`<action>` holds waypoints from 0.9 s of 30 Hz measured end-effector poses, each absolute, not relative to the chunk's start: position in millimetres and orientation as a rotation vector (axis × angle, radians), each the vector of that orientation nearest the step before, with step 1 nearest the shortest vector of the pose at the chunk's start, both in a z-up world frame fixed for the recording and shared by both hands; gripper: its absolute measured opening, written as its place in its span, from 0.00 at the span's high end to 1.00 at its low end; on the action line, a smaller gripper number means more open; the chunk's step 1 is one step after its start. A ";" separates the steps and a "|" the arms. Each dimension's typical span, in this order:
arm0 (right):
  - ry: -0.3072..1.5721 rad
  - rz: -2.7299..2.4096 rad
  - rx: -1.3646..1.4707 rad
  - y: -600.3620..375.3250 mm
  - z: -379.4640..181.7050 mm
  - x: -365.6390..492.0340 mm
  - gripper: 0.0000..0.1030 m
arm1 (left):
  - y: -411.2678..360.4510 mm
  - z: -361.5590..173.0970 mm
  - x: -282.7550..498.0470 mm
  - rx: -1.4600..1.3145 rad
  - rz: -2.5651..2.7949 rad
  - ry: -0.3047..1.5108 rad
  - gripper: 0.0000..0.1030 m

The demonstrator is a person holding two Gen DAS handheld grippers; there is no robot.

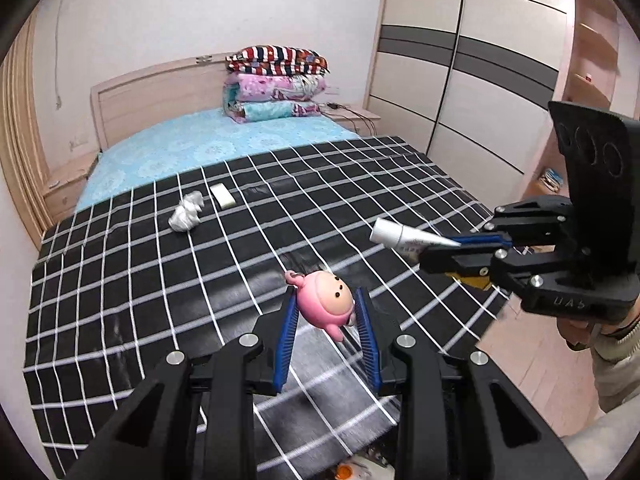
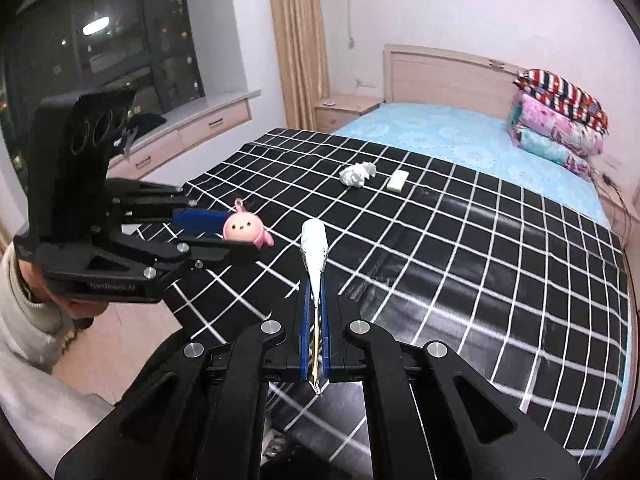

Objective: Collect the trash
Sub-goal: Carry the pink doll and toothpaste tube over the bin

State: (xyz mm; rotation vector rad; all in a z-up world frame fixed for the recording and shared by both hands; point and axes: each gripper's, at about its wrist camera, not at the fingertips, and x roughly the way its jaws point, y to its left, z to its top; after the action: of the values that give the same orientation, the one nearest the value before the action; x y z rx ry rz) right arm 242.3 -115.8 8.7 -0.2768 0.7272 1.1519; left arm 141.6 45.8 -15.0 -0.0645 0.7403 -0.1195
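My left gripper (image 1: 325, 300) is shut on a pink round-headed toy figure (image 1: 326, 304), held above the black checked cover (image 1: 160, 280); the same toy (image 2: 242, 230) shows in the right wrist view between the left gripper's (image 2: 236, 236) blue pads. My right gripper (image 2: 315, 280) is shut on the flat end of a white squeezed tube (image 2: 314, 248), which sticks out ahead of its fingertips. In the left wrist view that tube (image 1: 404, 236) juts left out of the right gripper (image 1: 444, 248). A crumpled white tissue (image 1: 186, 214) (image 2: 357, 174) and a small white flat packet (image 1: 223, 196) (image 2: 397, 181) lie on the cover farther up the bed.
The bed has a blue sheet (image 1: 208, 144) and a stack of folded quilts (image 1: 276, 84) by the headboard. A wardrobe (image 1: 480, 80) stands on the bed's right side, with cables on the nightstand (image 1: 352, 114) beside it. A window bench with drawers (image 2: 192, 132) lies on the other side.
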 end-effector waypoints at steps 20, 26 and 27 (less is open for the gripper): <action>0.925 1.134 -0.210 -165.0 -60.0 175.5 0.95 | 9.3 -71.4 71.6 -0.080 -0.194 0.841 0.73; 1.022 1.134 -0.225 -168.0 -99.0 161.6 0.95 | -3.6 -113.9 63.0 -0.110 -0.223 0.927 0.73; 1.046 1.135 -0.226 -168.0 -106.9 159.0 0.95 | -5.0 -120.1 62.0 -0.114 -0.223 0.939 0.73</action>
State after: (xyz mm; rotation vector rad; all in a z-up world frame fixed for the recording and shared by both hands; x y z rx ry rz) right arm 159.0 -168.0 -106.9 -0.2262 1.0459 1.1354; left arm 62.0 -5.0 -120.1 -0.1137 0.9395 -0.2226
